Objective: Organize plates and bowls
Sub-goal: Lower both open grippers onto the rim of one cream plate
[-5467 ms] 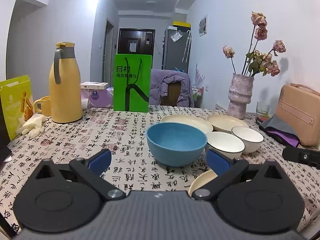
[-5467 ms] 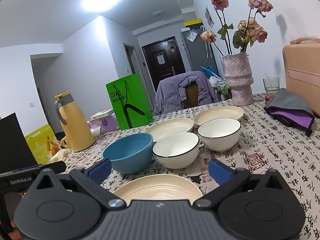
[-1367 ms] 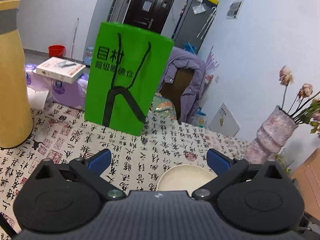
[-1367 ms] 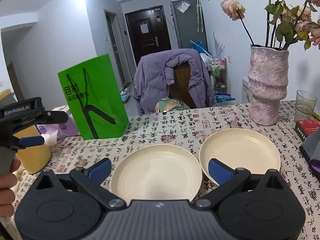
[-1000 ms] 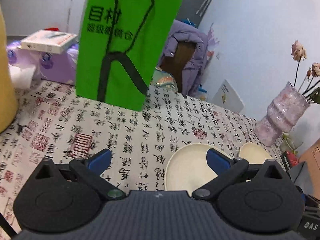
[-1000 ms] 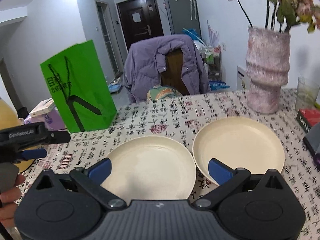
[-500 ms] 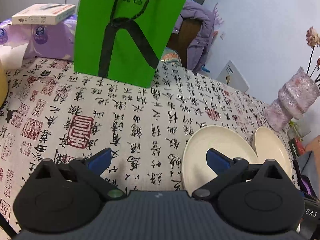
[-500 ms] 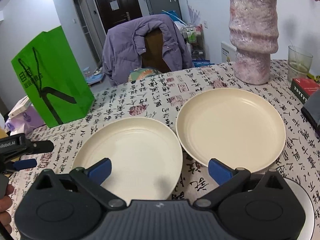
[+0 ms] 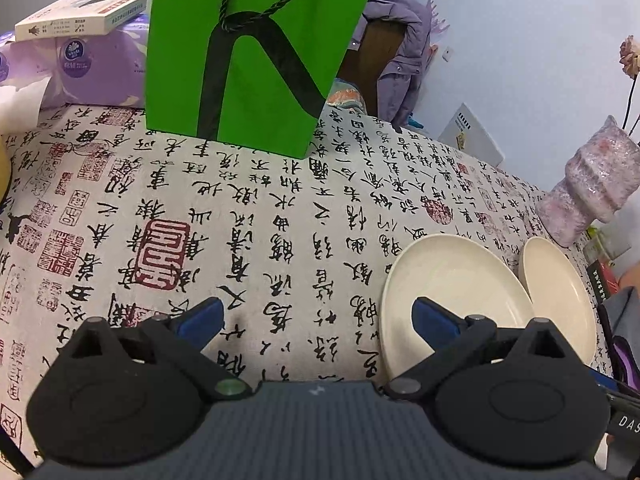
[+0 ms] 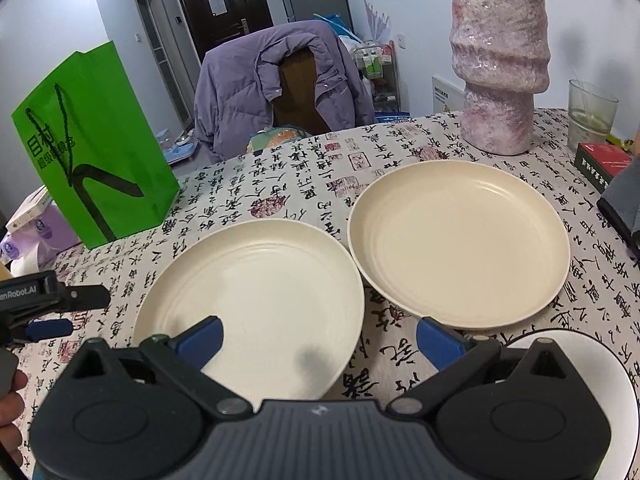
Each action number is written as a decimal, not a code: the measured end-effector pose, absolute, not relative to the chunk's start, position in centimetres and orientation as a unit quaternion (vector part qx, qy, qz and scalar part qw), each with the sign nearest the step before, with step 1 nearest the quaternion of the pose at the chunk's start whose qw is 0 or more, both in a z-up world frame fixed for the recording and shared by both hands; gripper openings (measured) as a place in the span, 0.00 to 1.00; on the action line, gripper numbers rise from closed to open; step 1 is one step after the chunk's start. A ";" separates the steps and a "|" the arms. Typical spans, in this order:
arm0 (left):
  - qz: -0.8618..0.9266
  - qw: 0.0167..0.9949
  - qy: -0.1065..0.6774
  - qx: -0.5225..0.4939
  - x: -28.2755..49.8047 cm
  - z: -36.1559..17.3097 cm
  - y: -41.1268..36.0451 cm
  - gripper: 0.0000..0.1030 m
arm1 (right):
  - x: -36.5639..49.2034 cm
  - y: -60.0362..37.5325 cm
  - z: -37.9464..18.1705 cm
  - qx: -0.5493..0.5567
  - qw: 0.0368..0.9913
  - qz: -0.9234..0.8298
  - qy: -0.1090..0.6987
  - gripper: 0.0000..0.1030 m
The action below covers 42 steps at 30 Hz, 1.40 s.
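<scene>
Right tool [image 10: 318, 338] agape, two plates [image 10: 252, 300], one vase [image 10: 498, 60]

Pale walls [image 10: 80, 12] are enclosing the room — a dark door [image 10: 224, 12] is standing shut behind a chair [image 10: 296, 92] (purple jacket [image 10: 240, 88] draped over it).

Two cream plates, left plate [image 10: 256, 280] and right plate [image 10: 460, 240], on tabletop [image 9: 260, 208] of white cloth with black calligraphy and red seals. Bright green bag [image 9: 248, 52] with black lettering; mottled pink vase [image 10: 498, 60]; purple jacket [image 10: 240, 80].
</scene>
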<state>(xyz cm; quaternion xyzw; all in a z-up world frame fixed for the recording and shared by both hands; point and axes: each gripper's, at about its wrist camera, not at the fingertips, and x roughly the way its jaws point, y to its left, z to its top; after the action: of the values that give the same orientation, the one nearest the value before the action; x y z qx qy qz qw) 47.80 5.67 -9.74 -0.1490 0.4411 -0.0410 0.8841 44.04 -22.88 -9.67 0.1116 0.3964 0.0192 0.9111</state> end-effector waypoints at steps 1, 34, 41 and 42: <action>-0.043 0.884 0.441 -0.148 47.8 -9.8 5.6 0.99 | 44.1 -22.9 -9.7 0.113 0.911 0.018 0.397 0.99; -0.075 0.874 0.461 -0.134 48.5 -11.5 4.1 0.57 | 44.6 -22.8 -10.8 0.102 0.899 -0.012 0.427 0.47; -0.076 0.873 0.462 -0.138 48.5 -11.6 4.1 0.57 | 44.1 -22.1 -10.7 0.089 0.894 -0.009 0.439 0.44; -0.076 0.873 0.462 -0.138 48.5 -11.5 4.1 0.57 | 44.1 -22.0 -10.7 0.087 0.894 -0.008 0.440 0.44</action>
<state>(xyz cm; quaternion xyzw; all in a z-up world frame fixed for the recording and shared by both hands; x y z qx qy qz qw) 48.54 4.12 -11.54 -0.1382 0.4621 -0.0761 0.8727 44.09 -22.02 -10.67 0.0875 0.4396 -0.0080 0.8939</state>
